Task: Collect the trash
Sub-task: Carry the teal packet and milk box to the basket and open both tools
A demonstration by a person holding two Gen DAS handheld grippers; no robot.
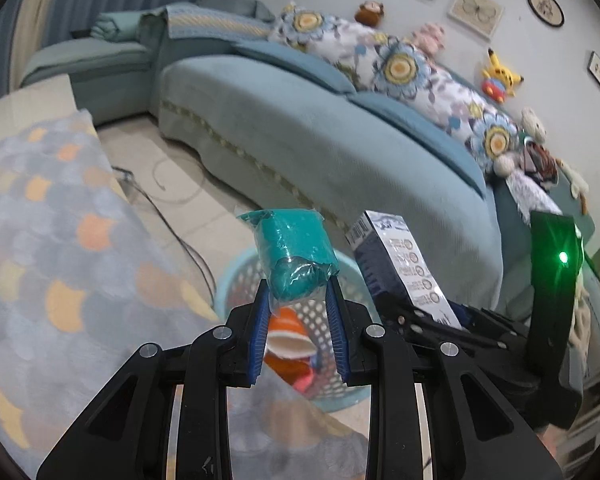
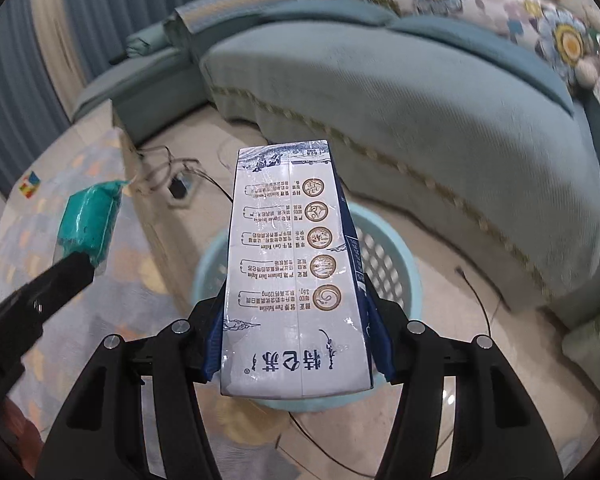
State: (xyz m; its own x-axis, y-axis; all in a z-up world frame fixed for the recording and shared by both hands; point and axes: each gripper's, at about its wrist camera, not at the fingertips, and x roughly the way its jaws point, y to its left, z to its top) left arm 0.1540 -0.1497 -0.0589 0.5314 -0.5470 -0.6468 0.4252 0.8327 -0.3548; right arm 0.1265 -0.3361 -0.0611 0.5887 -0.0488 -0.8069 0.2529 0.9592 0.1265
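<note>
Both busy: left claw clamped on teal packet, right claw clamped on milk carton, above basket

A: What are the tools made of?

B: The left gripper is matte black plastic, with angular linkage arms, triangular cut-outs and round silver screws at the pivots. Its fingers carry ribbed blue pads.

A: And the other one?

B: The right gripper has the same black arms, silver screws and blue pads. From the left wrist view, its body shows a glowing green light.
</note>
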